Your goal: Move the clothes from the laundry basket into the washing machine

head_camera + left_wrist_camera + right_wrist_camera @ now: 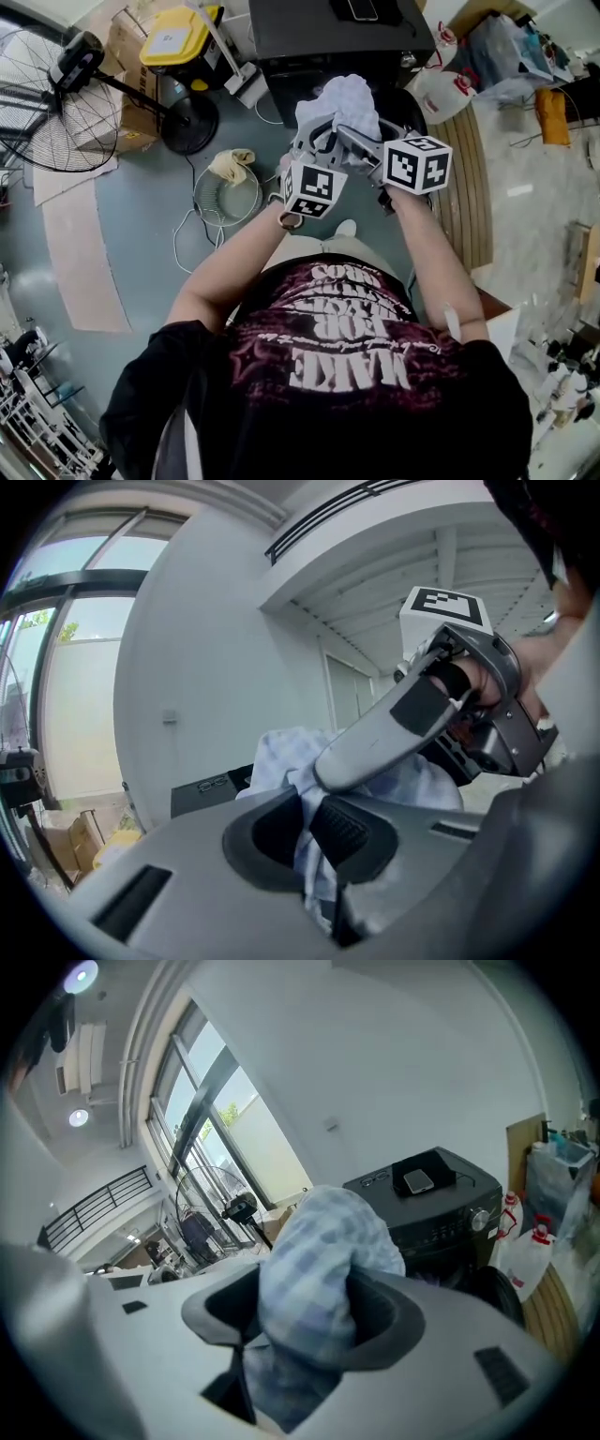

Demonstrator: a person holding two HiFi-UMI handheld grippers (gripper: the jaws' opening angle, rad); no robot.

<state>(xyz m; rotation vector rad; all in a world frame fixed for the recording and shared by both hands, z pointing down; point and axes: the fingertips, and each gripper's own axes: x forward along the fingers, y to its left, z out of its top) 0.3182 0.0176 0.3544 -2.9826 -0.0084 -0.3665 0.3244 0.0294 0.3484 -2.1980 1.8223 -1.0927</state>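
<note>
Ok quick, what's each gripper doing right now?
Left gripper: closed, pinching the checked cloth.
Right gripper: closed around a thick bunch of the same cloth.

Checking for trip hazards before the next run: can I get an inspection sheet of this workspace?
Surface: blue-grey floor, bare in the middle.
Job's things: checked cloth held up before the black washing machine; round basket on the floor holds another cloth.
Clutter: cardboard boxes, yellow-lidded box, white bottles.
Grippers: left gripper shut on the checked cloth; right gripper has its fingers closed on the same cloth.
Cables: white cable loops on the floor beside the basket.
Surroundings: standing fan at left; windows.
</note>
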